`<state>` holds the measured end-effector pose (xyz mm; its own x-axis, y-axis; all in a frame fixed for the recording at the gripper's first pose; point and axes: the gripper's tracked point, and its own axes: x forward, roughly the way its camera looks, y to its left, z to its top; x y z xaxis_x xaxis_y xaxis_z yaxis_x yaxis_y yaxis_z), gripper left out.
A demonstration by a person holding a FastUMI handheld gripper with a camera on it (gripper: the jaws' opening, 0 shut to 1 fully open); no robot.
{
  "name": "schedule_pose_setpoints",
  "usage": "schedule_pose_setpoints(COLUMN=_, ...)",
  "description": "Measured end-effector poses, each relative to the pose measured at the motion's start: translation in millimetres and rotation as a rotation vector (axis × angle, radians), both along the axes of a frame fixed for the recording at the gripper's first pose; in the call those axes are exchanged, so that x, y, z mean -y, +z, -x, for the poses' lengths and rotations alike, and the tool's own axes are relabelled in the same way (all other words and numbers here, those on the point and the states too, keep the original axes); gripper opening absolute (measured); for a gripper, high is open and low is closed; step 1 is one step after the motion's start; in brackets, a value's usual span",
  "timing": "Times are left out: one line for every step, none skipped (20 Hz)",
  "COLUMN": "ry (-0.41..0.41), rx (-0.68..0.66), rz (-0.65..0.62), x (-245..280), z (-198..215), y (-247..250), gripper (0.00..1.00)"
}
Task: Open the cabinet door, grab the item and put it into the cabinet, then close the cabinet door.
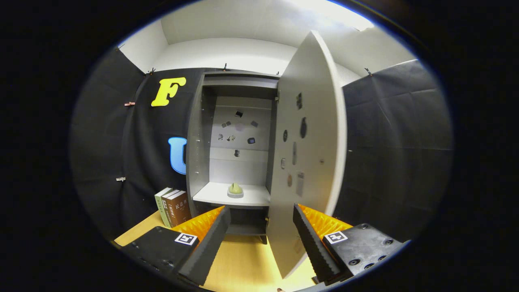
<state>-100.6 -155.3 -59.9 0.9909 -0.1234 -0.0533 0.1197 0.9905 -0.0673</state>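
Observation:
A tall grey cabinet [202, 134] stands ahead of me with its door [308, 162] swung wide open toward me on the right. On the cabinet's white shelf [251, 198] rests a small pale green item [235, 189] on a round base. My gripper [261, 227] is open, its two black ridged fingers [213, 239] spread apart with nothing between them. The door's lower edge reaches down between the fingers, close to the right one. The item sits well beyond the fingertips.
Three books [173, 207] stand upright on the wooden table [243, 263], against the cabinet's left side. Small stickers dot the cabinet's back panel and the inside of the door. Black cloth walls close in on both sides.

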Motion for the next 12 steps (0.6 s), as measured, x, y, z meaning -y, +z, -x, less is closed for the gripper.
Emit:
schedule_pose_setpoints(ry=-0.002, rx=-0.001, rz=-0.012, x=16.8, z=5.7, y=-0.8, gripper=0.98)
schedule_pose_setpoints(ry=-0.005, rx=-0.001, rz=-0.018, x=33.1, z=11.6, y=0.3, gripper=0.98)
schedule_pose_setpoints(ry=-0.011, rx=0.001, rz=-0.018, x=50.8, z=15.5, y=1.7, gripper=0.98)
schedule_pose_setpoints(ry=-0.015, rx=0.000, rz=-0.010, x=67.2, z=16.9, y=2.8, gripper=0.98)
schedule_pose_setpoints(ry=-0.018, rx=-0.003, rz=0.003, x=81.5, z=18.2, y=2.9, gripper=0.97)
schedule_pose_setpoints(ry=-0.014, rx=-0.003, rz=0.014, x=94.1, z=18.0, y=4.3, gripper=0.97)
schedule_pose_setpoints(ry=-0.001, rx=-0.002, rz=0.017, x=103.0, z=16.5, y=5.7, gripper=0.98)
schedule_pose_setpoints(ry=0.014, rx=0.004, rz=0.015, x=110.4, z=13.5, y=8.5, gripper=0.98)
schedule_pose_setpoints(ry=0.034, rx=0.010, rz=0.012, x=116.4, z=10.5, y=9.4, gripper=0.98)
schedule_pose_setpoints(ry=0.046, rx=0.014, rz=0.013, x=123.3, z=7.9, y=9.8, gripper=0.98)
schedule_pose_setpoints(ry=0.056, rx=0.015, rz=0.013, x=131.0, z=4.4, y=8.4, gripper=0.98)
schedule_pose_setpoints(ry=0.069, rx=0.014, rz=0.006, x=136.5, z=1.5, y=6.8, gripper=0.97)
